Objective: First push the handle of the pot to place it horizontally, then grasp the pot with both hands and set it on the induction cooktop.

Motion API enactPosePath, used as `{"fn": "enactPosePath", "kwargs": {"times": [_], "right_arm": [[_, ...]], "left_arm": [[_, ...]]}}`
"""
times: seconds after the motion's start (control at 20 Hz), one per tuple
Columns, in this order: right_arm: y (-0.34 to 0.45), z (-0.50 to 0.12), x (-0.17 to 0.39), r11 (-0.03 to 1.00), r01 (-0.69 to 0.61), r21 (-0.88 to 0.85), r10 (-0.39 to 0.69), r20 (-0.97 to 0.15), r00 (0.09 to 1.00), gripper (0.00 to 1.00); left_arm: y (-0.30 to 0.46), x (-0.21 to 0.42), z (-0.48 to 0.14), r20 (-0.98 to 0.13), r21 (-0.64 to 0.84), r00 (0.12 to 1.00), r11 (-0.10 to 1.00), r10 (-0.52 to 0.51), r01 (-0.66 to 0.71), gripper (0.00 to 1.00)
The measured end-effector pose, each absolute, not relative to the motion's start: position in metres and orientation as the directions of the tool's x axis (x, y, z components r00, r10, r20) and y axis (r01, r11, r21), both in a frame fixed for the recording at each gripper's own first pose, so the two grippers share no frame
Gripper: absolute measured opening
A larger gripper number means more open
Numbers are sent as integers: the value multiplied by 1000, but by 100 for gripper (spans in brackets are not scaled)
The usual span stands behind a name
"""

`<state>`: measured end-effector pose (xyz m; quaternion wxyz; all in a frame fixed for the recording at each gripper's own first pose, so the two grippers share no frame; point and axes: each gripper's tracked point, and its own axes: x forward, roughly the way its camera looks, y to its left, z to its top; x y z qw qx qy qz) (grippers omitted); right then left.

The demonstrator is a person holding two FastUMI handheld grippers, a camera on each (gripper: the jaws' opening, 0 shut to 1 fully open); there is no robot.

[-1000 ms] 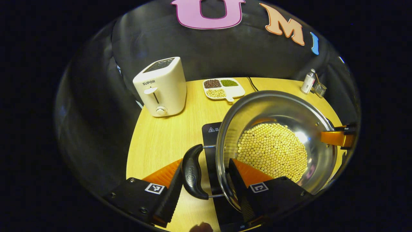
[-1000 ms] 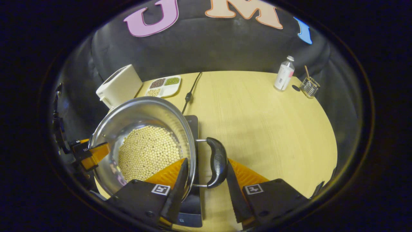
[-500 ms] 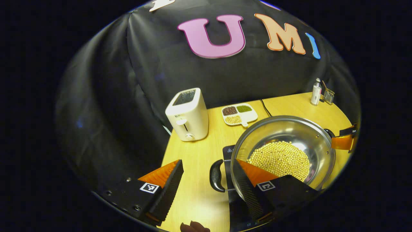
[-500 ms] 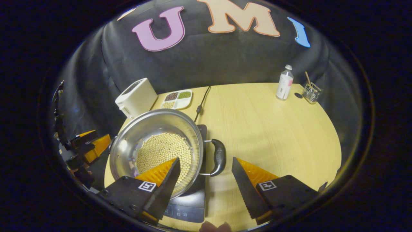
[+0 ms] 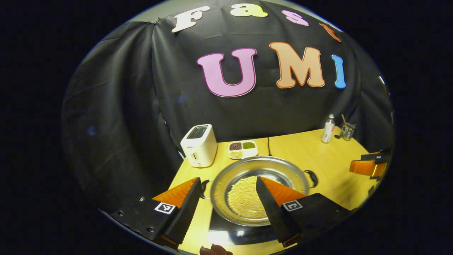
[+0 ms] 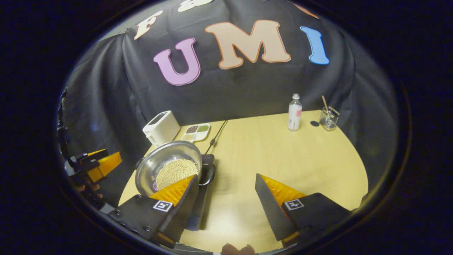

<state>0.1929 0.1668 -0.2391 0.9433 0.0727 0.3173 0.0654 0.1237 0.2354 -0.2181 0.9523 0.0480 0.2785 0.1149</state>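
Counter [image 6: 283, 156], pale wood, fills the lower centre of both views. Induction cooktop [image 5: 230, 232] at lower centre of the left gripper view, the pot [image 5: 226, 184] sitting on it, beans inside, handles out to the sides. In the right gripper view the pot [image 6: 148, 166] is at lower left. Toaster [image 5: 199, 145] above and left of the pot, divided dish [image 5: 242, 149] beside it. Bottle [image 6: 294, 112] and wire holder [image 6: 328, 119] at upper right. Left gripper [image 5: 226, 202]: jaws wide apart, holding nothing, above the pot. Right gripper [image 6: 226, 200]: jaws wide apart, empty, over bare counter.
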Motion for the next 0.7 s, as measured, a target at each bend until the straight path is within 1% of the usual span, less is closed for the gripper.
{"fn": "enactPosePath", "kwargs": {"times": [0.05, 0.1, 0.15, 0.2, 0.3, 0.35, 0.4, 0.45, 0.5, 0.55, 0.6, 0.65, 0.7], "right_arm": [[159, -228, 187, 979, -93, 180, 180, -566, 805, 98], [151, -216, 184, 978, -106, 178, 187, -542, 819, 94], [143, -205, 178, 978, -113, 173, 188, -521, 832, 94], [138, -194, 175, 977, -121, 174, 194, -501, 844, 98], [128, -172, 169, 975, -132, 181, 203, -461, 864, 98], [123, -161, 167, 974, -133, 182, 202, -441, 874, 98], [117, -150, 166, 974, -128, 185, 197, -423, 884, 98], [112, -137, 163, 974, -122, 193, 192, -405, 894, 94], [109, -125, 162, 972, -118, 203, 190, -384, 904, 98], [106, -112, 162, 972, -116, 205, 185, -361, 914, 94], [101, -102, 160, 973, -114, 203, 179, -341, 923, 94], [98, -90, 157, 972, -109, 209, 174, -323, 930, 93], [97, -79, 155, 969, -103, 225, 170, -305, 937, 93]], "left_arm": [[222, 118, -208, -502, 136, 829, 969, 246, -205, 94], [206, 116, -197, -482, 112, 842, 971, 241, -213, 94], [191, 114, -187, -468, 91, 852, 972, 234, -217, 94], [176, 108, -178, -459, 77, 859, 974, 226, -215, 94], [154, 105, -158, -428, 57, 879, 977, 211, -207, 94], [145, 105, -147, -414, 47, 887, 978, 203, -202, 94], [136, 103, -137, -397, 37, 897, 980, 194, -196, 98], [127, 104, -127, -380, 29, 907, 982, 183, -186, 94], [120, 104, -116, -359, 22, 918, 984, 172, -175, 94], [113, 106, -103, -333, 18, 929, 986, 160, -164, 94], [107, 102, -92, -304, 15, 941, 989, 147, -149, 94], [101, 103, -81, -280, 15, 951, 991, 133, -135, 97], [96, 101, -70, -257, 16, 959, 993, 120, -120, 97]]}}
